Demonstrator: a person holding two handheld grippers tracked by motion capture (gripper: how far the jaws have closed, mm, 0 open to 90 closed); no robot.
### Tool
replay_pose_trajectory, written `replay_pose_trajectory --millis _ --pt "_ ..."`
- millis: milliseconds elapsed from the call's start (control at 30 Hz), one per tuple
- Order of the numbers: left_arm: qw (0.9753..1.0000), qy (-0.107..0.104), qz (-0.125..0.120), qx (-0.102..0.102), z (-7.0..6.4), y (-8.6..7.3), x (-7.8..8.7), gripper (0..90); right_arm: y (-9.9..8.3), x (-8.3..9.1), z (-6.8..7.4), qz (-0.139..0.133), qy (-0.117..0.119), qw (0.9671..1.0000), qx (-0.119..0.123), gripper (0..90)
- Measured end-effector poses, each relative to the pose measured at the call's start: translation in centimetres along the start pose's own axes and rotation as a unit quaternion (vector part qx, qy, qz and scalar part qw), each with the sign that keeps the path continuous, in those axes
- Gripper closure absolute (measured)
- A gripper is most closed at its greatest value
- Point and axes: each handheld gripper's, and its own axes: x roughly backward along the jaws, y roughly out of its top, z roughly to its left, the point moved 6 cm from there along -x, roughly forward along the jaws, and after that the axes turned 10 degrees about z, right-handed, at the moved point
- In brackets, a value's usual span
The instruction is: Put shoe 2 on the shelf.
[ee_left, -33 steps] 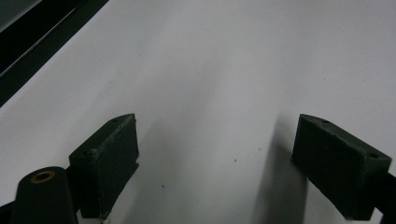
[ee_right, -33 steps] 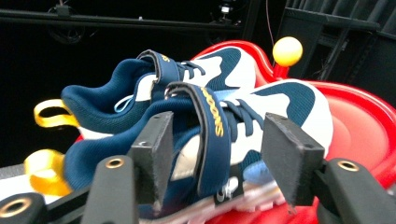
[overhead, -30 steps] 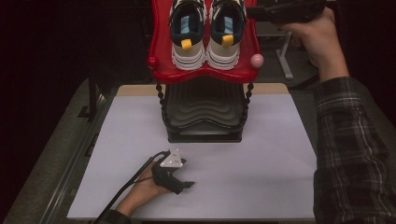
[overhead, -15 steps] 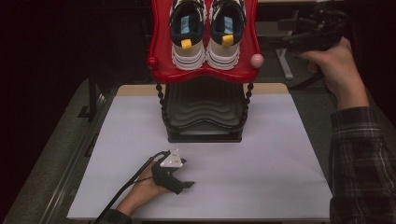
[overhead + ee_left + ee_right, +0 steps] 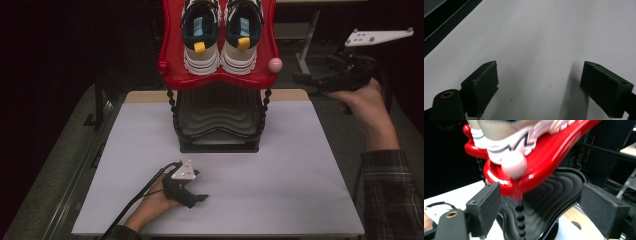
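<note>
Nearest to us, our left gripper (image 5: 192,196) lies low on the white mat (image 5: 300,190), the hand (image 5: 150,205) under it resting on the surface. Its jaws stand wide apart with nothing but bare mat between them in the left gripper view, so we judge it is parked here to keep out of the way while the other hand works.

Further in, at the middle of the mat's far half, stands the shoe rack (image 5: 217,120): a black ribbed lower shelf (image 5: 217,112) and, above it on beaded black posts (image 5: 171,102), a red upper shelf (image 5: 220,80). The pair of sneakers (image 5: 220,37) sits side by side on that red shelf, heels toward us, which keeps the yellow pull tabs facing the person. A pink ball (image 5: 275,64) caps the shelf's right front corner; a red one caps the left.

Farthest out, our right gripper (image 5: 305,80) hangs in the air off the right edge of the table, level with the red shelf and pointed leftward at it. Its jaws are spread wide and grip nothing. In the right gripper view the pink ball (image 5: 514,165) and the shelf edge (image 5: 554,157) lie ahead between the jaws but well apart from them. We read this as a side-on approach, lined up with the shelf's corner or the nearer sneaker (image 5: 506,142) rather than coming from above.
</note>
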Motion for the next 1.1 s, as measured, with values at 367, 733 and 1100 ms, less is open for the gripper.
replay_pose_trajectory --millis 367,733,1100 --pt "1.0000 0.001 -0.002 0.001 0.0 0.0 0.0 13.4 -6.3 -1.6 0.6 0.036 0.001 0.9990 -0.024 14.9" --pt "1.0000 0.002 -0.003 0.001 0.0 0.0 0.0 13.4 -13.1 -3.9 0.9 0.059 -0.012 0.9968 -0.053 14.1" --pt "1.0000 0.002 -0.003 0.000 0.0 0.0 0.0 13.4 -19.4 -6.2 1.4 0.096 -0.044 0.9915 -0.076 14.1"
